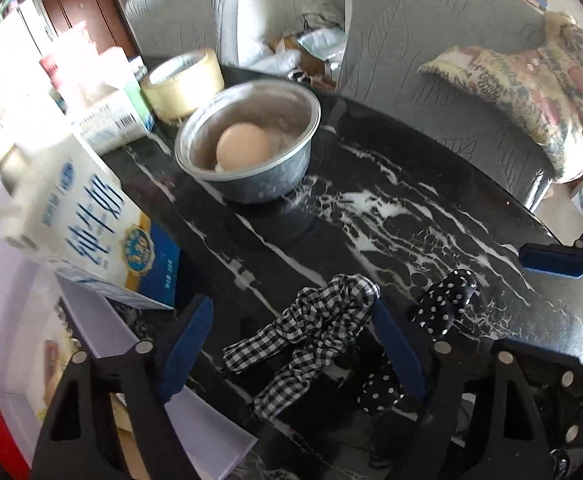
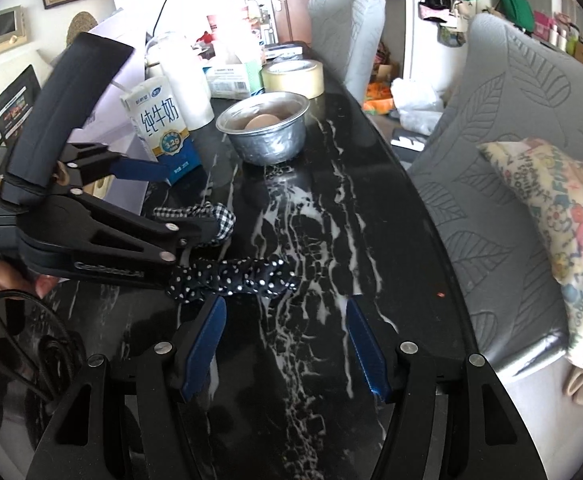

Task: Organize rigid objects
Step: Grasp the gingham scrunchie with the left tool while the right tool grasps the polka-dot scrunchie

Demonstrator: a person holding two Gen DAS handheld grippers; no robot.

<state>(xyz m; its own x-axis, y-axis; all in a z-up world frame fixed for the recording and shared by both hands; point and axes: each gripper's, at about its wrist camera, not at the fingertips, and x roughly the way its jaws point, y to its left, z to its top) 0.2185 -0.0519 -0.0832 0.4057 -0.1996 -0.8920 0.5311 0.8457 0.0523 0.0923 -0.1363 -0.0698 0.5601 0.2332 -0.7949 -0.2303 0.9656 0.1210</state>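
Note:
A metal bowl (image 1: 251,148) with a brown egg (image 1: 243,146) in it stands on the black marble table (image 1: 411,216). A white-and-blue milk carton (image 1: 91,232) stands at the left. My left gripper (image 1: 295,316) is open, its jaws on either side of a black-and-white checked scrunchie (image 1: 315,332). A black polka-dot scrunchie (image 1: 443,304) lies just right of it. In the right wrist view my right gripper (image 2: 287,320) is open over bare table, just below the polka-dot scrunchie (image 2: 247,276). The left gripper (image 2: 183,200), the bowl (image 2: 267,132) and the carton (image 2: 163,132) show there too.
A roll of tape (image 1: 183,80) and a barcoded box (image 1: 111,120) stand behind the bowl. A white box (image 1: 131,360) lies at the table's left. Grey chairs (image 2: 511,160) line the right edge, one with a patterned cushion (image 2: 563,232).

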